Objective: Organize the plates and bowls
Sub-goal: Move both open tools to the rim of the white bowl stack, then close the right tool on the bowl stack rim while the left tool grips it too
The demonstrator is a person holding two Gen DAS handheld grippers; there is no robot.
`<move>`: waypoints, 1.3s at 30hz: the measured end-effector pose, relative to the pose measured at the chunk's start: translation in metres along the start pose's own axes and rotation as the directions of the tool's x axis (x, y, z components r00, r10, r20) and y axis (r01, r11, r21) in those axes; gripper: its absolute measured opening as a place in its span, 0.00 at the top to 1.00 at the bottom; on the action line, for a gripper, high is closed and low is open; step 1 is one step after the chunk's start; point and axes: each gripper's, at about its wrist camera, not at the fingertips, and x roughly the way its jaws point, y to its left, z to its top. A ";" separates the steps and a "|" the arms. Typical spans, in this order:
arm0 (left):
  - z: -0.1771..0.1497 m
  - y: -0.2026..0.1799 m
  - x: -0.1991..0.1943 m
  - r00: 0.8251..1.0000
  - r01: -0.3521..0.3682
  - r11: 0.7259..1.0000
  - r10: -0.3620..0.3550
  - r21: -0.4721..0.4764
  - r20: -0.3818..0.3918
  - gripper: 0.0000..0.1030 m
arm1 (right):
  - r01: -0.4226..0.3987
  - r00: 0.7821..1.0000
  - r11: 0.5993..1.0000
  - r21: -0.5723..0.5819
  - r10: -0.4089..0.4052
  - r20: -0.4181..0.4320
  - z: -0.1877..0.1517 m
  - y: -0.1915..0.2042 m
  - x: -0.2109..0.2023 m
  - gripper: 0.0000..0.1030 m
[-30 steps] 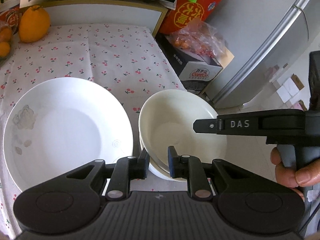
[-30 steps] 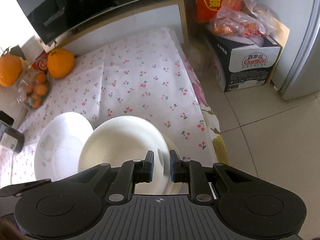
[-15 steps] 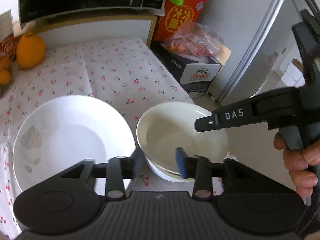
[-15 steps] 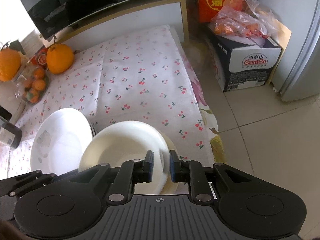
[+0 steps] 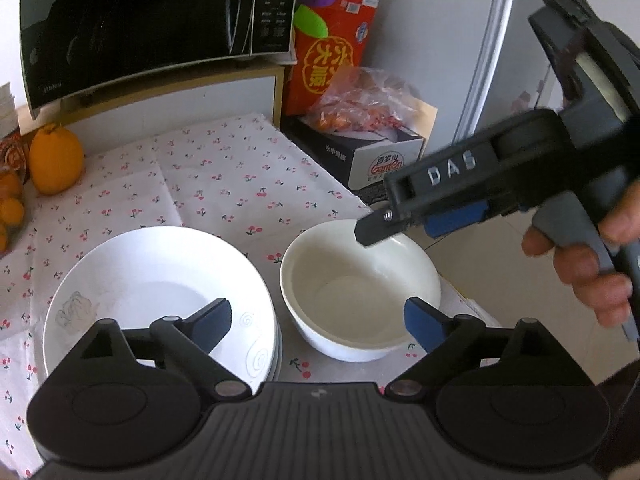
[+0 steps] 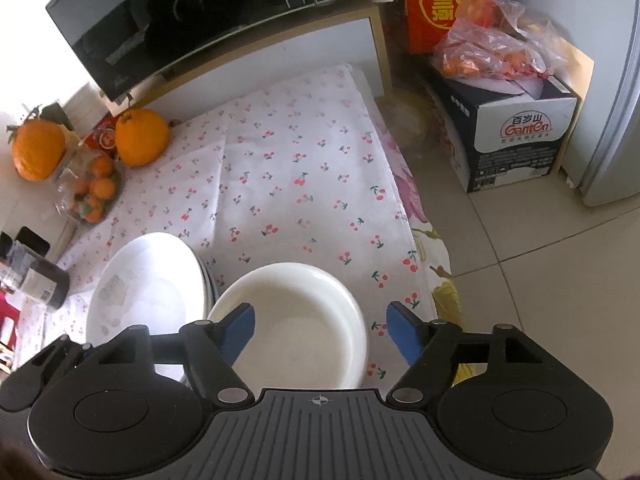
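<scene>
A cream bowl [image 5: 360, 292] sits on the cherry-print tablecloth [image 5: 240, 184], right of a stack of white plates [image 5: 160, 296]. My left gripper [image 5: 318, 322] hovers over the near side of both; its jaws are opening, one pad above the plates, the other by the bowl's right rim, neither touching. In the right wrist view the same bowl [image 6: 296, 320] shows a doubled rim, as if nested in another. My right gripper [image 6: 322, 328] stands above it with jaws opening, pads clear of the rim on both sides. The plates [image 6: 144, 288] lie left of it.
A black microwave [image 5: 140, 20] stands on a shelf behind the table. Oranges [image 5: 56, 160] and a bag of small fruit [image 6: 92, 192] occupy the far left. The table ends just right of the bowl; on the tiled floor [image 6: 540, 280] stand a carton [image 6: 520, 132] and a fridge [image 5: 500, 60].
Both grippers were shut on the bowl's rim and have let go, their jaws swinging wide. The bowl now rests on the cloth. The left gripper has rolled and drawn back a little.
</scene>
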 end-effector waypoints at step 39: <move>-0.041 -0.033 0.035 1.000 0.006 0.999 -0.006 -0.048 -0.006 0.28 | -0.080 0.996 0.978 -0.194 0.085 0.019 -0.007 -0.015 0.048 0.26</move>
